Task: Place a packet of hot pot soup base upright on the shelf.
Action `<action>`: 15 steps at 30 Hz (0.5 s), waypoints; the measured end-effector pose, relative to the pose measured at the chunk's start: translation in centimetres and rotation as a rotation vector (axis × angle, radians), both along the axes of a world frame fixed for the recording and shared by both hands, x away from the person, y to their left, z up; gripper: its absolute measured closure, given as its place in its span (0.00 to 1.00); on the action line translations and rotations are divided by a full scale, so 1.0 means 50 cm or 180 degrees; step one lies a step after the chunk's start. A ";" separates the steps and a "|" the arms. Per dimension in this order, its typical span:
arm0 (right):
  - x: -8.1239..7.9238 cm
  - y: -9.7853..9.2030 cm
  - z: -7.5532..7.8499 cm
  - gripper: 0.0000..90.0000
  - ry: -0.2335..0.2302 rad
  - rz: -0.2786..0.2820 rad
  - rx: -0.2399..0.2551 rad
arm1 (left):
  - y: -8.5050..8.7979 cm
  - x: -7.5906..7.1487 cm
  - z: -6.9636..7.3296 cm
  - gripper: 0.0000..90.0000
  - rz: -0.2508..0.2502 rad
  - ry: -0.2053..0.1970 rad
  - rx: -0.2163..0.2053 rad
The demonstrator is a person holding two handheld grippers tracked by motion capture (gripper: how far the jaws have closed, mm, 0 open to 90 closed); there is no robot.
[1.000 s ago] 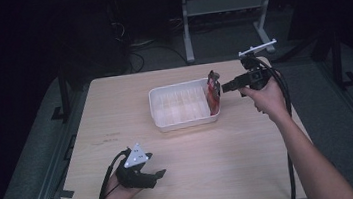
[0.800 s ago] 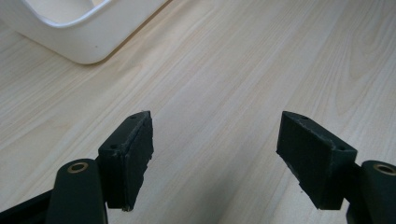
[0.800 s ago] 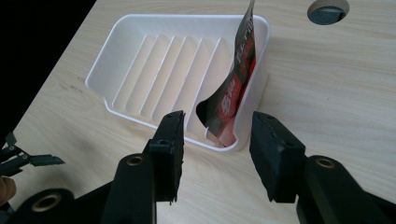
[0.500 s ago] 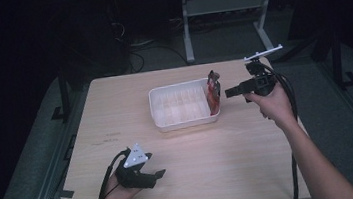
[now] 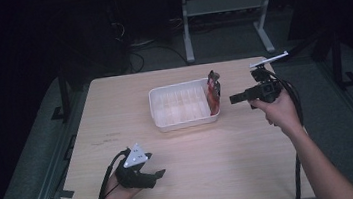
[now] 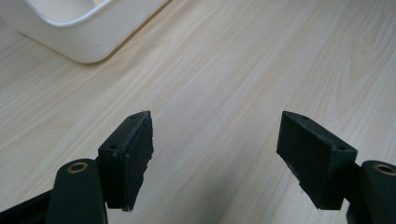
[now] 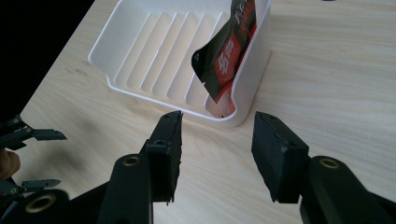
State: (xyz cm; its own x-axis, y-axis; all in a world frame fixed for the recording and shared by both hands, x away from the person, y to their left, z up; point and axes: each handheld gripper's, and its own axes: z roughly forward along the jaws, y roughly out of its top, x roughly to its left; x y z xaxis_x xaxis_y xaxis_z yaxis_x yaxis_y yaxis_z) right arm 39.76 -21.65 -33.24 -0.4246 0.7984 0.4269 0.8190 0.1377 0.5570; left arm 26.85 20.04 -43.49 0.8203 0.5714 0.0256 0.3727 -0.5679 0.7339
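While the packet (image 7: 227, 51) leaned inside the white tray (image 7: 140, 42), both grippers, right (image 7: 217, 140) and left (image 6: 215, 154), were wide open, probably awaiting another item.

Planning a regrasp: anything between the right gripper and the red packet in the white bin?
Partly. The packet leans upright against the inside of the white bin's near wall, so that wall covers its lower part from the right gripper. Its top sticks out above the rim, with nothing visible in front of it.
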 end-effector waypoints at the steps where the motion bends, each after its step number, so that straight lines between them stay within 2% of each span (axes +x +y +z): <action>1: -0.002 -0.001 -0.001 0.58 0.0010 -0.0006 -0.0002 | 0.000 0.000 0.000 0.29 0.0001 -0.0006 0.0001; 15: -0.026 -0.015 -0.029 0.57 0.0029 0.0020 -0.0018 | 0.001 0.000 -0.001 0.29 0.0002 -0.0002 0.0009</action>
State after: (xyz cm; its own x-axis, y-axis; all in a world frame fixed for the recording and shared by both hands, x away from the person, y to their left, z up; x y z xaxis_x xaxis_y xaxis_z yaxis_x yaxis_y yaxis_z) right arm 38.48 -22.43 -34.69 -0.4257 0.7982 0.4263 0.8232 0.1460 0.5486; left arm 26.86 20.07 -43.52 0.8199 0.5718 0.0277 0.3726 -0.5697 0.7325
